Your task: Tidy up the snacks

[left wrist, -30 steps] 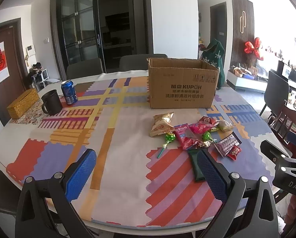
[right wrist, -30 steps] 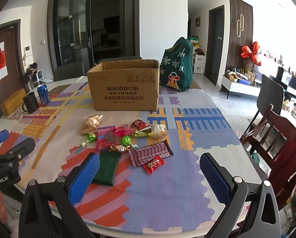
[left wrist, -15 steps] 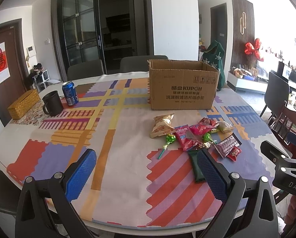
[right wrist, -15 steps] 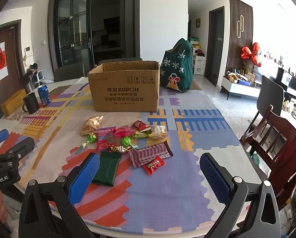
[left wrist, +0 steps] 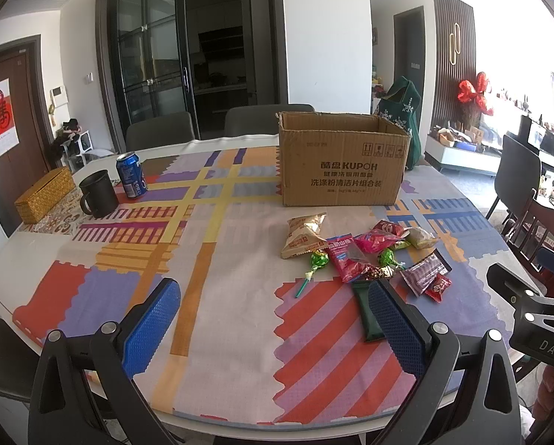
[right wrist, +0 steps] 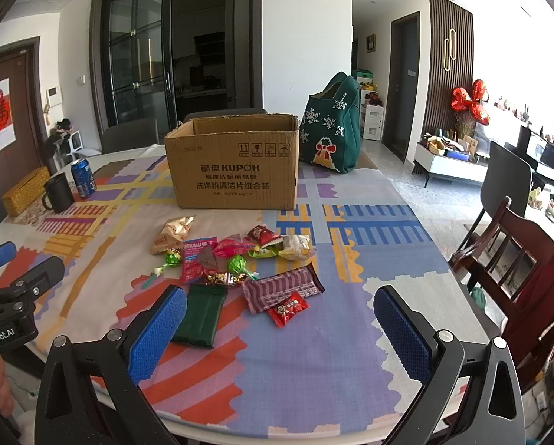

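Now: snacks [right wrist: 236,263] ahead of both fingers [right wrist: 158,330]; box [right wrist: 236,170] beyond

Black mug [left wrist: 98,194] beside blue soda can [left wrist: 131,174], woven yellow box [left wrist: 45,195] nearby on patterned tablecloth [left wrist: 202,267].

Table [left wrist: 239,333] (patterned cloth) carries cardboard box [left wrist: 341,165], loose snacks [right wrist: 236,270], mug [left wrist: 98,194], can [left wrist: 131,174].
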A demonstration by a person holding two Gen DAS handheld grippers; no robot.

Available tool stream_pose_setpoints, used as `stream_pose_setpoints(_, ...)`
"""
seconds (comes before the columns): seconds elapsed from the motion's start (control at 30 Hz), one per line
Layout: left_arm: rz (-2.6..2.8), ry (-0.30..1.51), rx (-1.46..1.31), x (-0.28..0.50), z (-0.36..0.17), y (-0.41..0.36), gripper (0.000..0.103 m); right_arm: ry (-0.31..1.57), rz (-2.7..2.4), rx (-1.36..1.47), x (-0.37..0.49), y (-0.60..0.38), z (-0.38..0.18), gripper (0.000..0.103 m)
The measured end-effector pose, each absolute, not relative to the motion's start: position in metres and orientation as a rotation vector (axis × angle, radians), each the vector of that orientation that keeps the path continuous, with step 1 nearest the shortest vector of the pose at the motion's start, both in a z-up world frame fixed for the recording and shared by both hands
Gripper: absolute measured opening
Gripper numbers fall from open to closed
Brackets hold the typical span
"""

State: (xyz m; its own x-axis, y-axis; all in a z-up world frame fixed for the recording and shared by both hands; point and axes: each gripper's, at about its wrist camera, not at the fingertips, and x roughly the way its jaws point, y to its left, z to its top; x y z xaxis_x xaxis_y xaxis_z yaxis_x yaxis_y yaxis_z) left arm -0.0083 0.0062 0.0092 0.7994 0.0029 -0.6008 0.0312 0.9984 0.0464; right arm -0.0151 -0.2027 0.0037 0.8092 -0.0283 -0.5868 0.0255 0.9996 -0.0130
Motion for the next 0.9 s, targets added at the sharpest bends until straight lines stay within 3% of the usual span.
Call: stream_pose_setpoints(0.9,-0.017,0.644,0.055,-0.0095,0.0084,0.0062,0.103,0.627,-0.029,-0.004,-0.0143,-0.2038,0.0022,0.102)
